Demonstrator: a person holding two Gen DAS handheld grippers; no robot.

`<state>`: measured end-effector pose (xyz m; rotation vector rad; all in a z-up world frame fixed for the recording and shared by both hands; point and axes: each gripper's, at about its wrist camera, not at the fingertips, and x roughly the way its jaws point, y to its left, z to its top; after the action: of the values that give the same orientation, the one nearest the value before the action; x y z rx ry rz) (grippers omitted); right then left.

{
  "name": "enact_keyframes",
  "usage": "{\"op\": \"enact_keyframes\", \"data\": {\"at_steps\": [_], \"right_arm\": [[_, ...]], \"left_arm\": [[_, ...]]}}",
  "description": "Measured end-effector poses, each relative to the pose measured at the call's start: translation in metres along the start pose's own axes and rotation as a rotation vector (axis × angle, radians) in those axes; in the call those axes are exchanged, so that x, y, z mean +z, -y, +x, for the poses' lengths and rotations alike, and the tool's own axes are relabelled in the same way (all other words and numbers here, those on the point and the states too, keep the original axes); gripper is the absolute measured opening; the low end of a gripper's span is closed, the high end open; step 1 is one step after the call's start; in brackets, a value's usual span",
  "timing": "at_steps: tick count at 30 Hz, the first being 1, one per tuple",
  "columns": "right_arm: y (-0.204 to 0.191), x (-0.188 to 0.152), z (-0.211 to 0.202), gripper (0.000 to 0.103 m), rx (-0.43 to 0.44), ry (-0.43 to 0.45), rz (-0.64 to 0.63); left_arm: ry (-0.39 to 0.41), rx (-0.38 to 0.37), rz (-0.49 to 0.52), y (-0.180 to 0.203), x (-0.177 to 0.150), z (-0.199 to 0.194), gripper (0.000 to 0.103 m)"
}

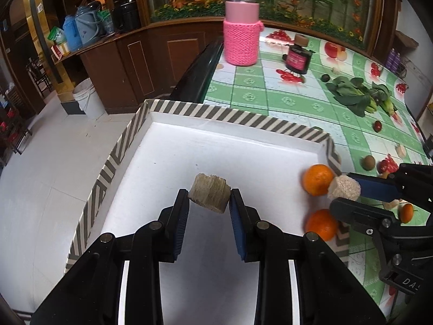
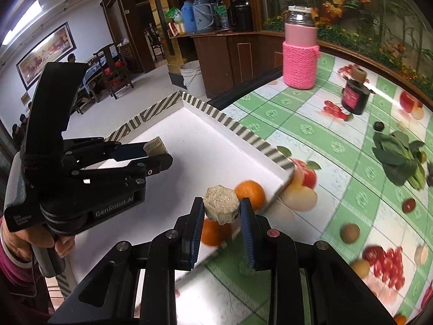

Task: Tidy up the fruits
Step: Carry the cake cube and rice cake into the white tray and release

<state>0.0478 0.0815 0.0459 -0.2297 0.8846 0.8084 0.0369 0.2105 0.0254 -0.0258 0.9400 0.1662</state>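
My left gripper [image 1: 209, 193] is shut on a beige fibrous chunk [image 1: 209, 196] and holds it above the white floor of the striped-rim tray [image 1: 216, 113]. My right gripper [image 2: 222, 210] is shut on a second pale fibrous chunk [image 2: 220, 207] above the tray's right edge; it also shows in the left wrist view [image 1: 345, 187]. Two oranges [image 1: 318, 179] [image 1: 322, 224] lie in the tray by its right wall, seen too in the right wrist view [image 2: 250, 193]. The left gripper shows in the right wrist view [image 2: 155, 146] with its chunk [image 2: 154, 145].
On the green fruit-print tablecloth [image 2: 311, 140] stand a pink knit-sleeved bottle [image 1: 240, 27] and a dark jar [image 1: 297, 58]. Leafy greens [image 1: 357, 94], a kiwi [image 1: 368, 162], small dark fruits [image 1: 377, 126], and a small orange [image 1: 406, 212] lie to the right. The table edge drops to the floor at left.
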Motion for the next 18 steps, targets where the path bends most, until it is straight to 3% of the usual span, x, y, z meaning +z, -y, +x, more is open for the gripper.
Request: {"op": "enact_keyframes", "data": {"at_steps": [18], "right_arm": [[-0.005, 0.032, 0.071, 0.027, 0.018, -0.077, -0.073]], "left_arm": [[-0.027, 0.068, -0.018, -0.010, 0.005, 0.024, 0.028]]}}
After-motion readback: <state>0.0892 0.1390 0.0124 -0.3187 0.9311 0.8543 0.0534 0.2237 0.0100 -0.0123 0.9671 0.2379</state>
